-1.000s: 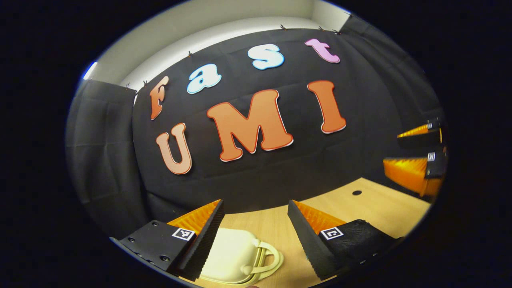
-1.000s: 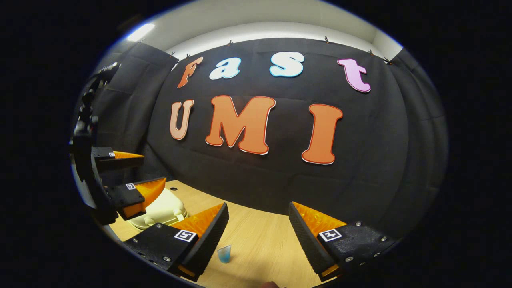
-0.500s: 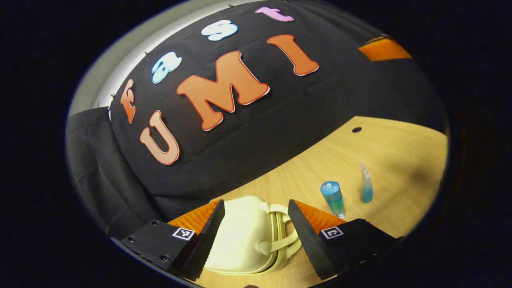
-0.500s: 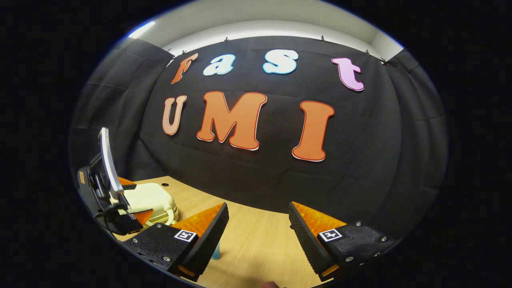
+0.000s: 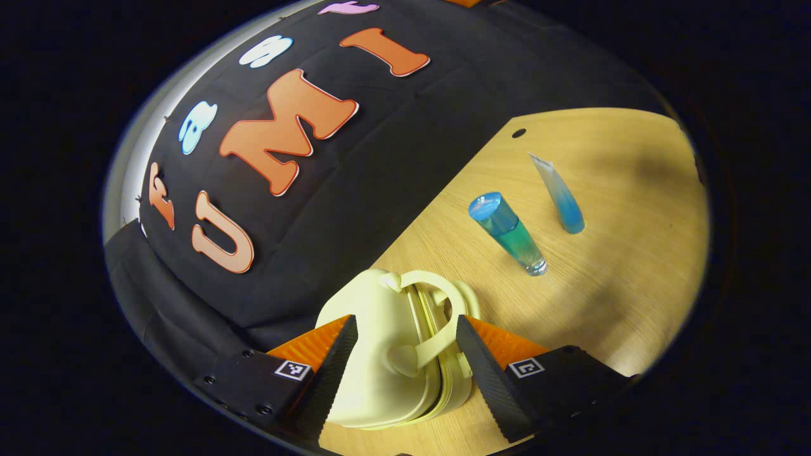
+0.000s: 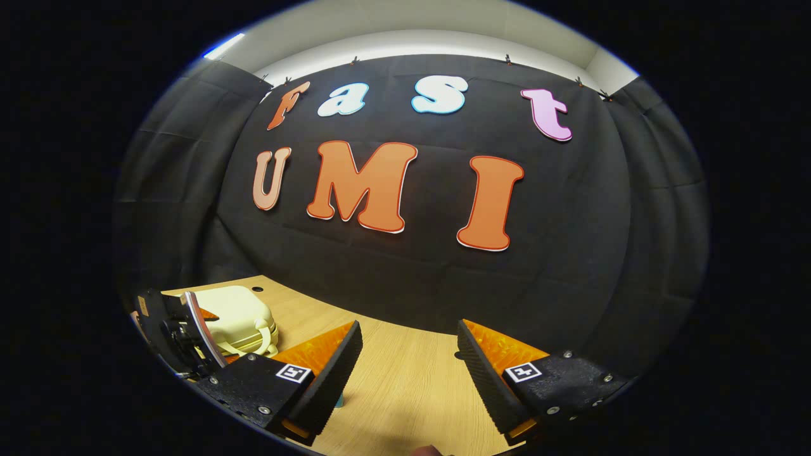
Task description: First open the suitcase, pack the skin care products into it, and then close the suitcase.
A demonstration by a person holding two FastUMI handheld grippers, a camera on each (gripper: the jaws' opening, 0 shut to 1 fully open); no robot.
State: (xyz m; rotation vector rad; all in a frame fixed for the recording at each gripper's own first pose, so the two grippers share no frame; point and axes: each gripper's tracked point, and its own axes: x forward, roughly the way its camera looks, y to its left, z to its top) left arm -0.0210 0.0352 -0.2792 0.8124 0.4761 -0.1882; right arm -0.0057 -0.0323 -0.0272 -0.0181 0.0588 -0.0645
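Observation:
A small cream suitcase (image 5: 380,354) lies shut on the wooden table, its handle (image 5: 437,316) pointing away from me. My left gripper (image 5: 405,364) is open, its fingers on either side of the case near the handle, apart from it. Beyond stand a blue-green bottle (image 5: 508,232) and a blue tube (image 5: 559,196). In the right gripper view, my right gripper (image 6: 408,367) hangs open over the table with nothing between its fingers. The suitcase (image 6: 237,316) sits far left there, with the left gripper's body (image 6: 180,332) in front of it. A bit of blue (image 6: 340,399) peeks beside the right gripper's left finger.
The wooden table (image 5: 621,278) stretches right of the bottles, with a small round hole (image 5: 518,133) near the black cloth wall. The cloth wall closes the back and sides of the booth.
My left gripper has tilted down and come closer to the suitcase, which now lies between its fingers; bottle and tube have come into its view. The right gripper has barely moved.

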